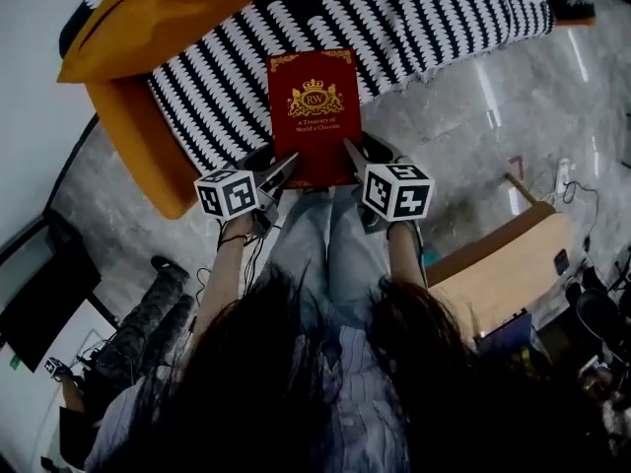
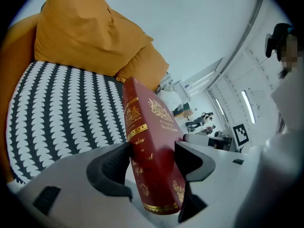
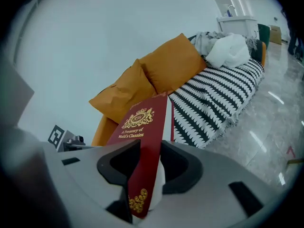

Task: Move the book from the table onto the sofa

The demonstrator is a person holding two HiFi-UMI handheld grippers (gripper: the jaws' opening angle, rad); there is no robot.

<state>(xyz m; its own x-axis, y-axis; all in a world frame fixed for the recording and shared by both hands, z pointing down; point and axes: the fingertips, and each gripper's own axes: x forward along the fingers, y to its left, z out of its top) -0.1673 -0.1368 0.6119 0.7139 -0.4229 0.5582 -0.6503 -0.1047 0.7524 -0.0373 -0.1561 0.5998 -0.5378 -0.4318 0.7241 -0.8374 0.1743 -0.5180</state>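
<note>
The sofa (image 1: 138, 136), orange with a black-and-white patterned throw (image 1: 414, 18) over its seat and orange cushions (image 1: 158, 8) at one end, fills the upper head view. The red hardcover book (image 1: 313, 106) is off the surface, held out with its far part above the throw's front edge. Whether it touches the throw cannot be told. The left claw (image 2: 153, 161) is clenched across the book's thickness at the spine side, near its bottom corner. The right claw (image 3: 149, 163) pinches the opposite near corner, with white page edges showing against one pad. The book looks stiff and moderately heavy, with a glossy cover that may slip. Held only at its near end, it would tend to droop forward, so a pinch at both corners suits it.
</note>
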